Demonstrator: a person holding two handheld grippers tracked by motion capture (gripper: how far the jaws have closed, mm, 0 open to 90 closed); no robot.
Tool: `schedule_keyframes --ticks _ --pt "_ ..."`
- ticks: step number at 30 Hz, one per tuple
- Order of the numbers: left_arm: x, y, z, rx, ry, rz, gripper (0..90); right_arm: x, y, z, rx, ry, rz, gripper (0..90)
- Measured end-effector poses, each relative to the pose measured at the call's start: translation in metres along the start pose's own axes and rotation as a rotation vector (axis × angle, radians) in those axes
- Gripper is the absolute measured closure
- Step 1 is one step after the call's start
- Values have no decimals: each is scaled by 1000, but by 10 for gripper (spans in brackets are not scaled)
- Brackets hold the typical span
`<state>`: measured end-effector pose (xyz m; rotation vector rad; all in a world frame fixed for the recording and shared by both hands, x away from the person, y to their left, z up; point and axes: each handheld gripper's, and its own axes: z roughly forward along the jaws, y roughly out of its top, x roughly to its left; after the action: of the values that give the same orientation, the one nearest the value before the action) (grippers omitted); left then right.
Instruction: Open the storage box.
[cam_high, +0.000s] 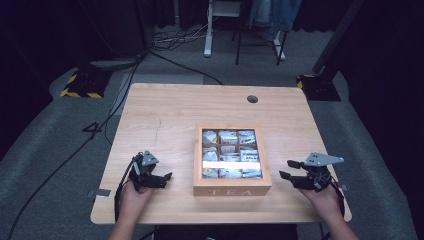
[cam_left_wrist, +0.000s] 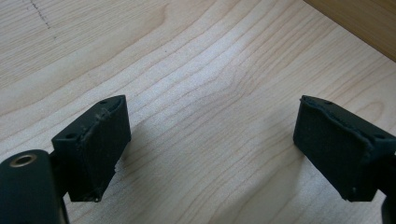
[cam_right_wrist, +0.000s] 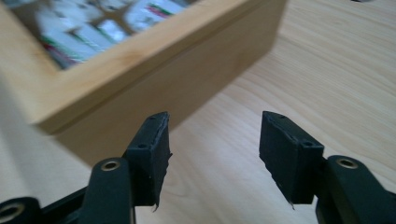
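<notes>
A wooden tea box (cam_high: 232, 189) marked TEA stands in the middle of the table's near half, its windowed lid down. Several packets of tea bags (cam_high: 230, 152) show through the pane. My left gripper (cam_high: 164, 178) rests low over the table left of the box, open, jaws pointing at it, nothing between them. In the left gripper view the gripper (cam_left_wrist: 212, 107) frames bare wood, with a box corner (cam_left_wrist: 364, 23) at top right. My right gripper (cam_high: 285, 169) hovers right of the box, open and empty. The right gripper view has the gripper (cam_right_wrist: 215, 119) facing the box's side wall (cam_right_wrist: 154, 88).
The light wooden table (cam_high: 165, 115) has a round cable hole (cam_high: 252, 99) near its far edge. Cables (cam_high: 100, 125) run across the grey floor at the left. Stand bases with yellow-black tape (cam_high: 80, 87) sit beyond the far corners.
</notes>
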<state>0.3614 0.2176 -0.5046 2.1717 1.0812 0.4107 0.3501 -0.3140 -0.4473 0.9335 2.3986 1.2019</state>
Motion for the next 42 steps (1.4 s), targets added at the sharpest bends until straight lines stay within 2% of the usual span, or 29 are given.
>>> schedule_keyframes --ticks 1,3,5,6,8,13,16,17,18,20,21,22,23,24,30,34,38,42 --pt "0 0 0 0 0 0 117 9 -1 -1 -5 40 -10 412" --pt "0 0 0 0 0 0 116 17 -2 -1 -1 79 -16 405" --pt "0 0 0 0 0 0 117 22 -3 0 5 95 -25 406" --pt "0 0 0 0 0 0 117 30 -4 -1 20 113 -54 408" --pt "0 0 0 1 -1 0 117 36 -4 -1 22 125 -70 422" --pt "0 0 0 1 -1 1 117 38 -6 0 36 167 -70 425" --pt "0 0 0 1 -1 1 116 39 -6 1 37 187 -75 468" --pt "0 0 0 1 -1 1 116 39 -6 1 37 187 -75 468" --pt "0 0 0 0 0 0 116 41 -5 2 35 185 -79 537" --pt "0 0 0 1 -1 0 116 44 -5 2 38 182 -95 601" --pt "0 0 0 1 -1 0 116 44 -5 2 38 182 -95 601" --pt "0 0 0 1 -1 0 116 46 -4 2 36 180 -110 653" --pt "0 0 0 1 -1 0 116 46 -4 2 36 180 -110 653" --pt "0 0 0 1 -1 0 117 48 -3 1 33 180 -120 698" --pt "0 0 0 1 -1 0 116 52 -2 0 19 180 -145 737" --pt "0 0 0 1 -1 0 116 52 -1 0 21 177 -142 744" --pt "0 0 0 4 -2 1 116 54 -1 -1 14 159 -151 747" --pt "0 0 0 4 -2 1 117 55 1 -2 -1 160 -128 744"
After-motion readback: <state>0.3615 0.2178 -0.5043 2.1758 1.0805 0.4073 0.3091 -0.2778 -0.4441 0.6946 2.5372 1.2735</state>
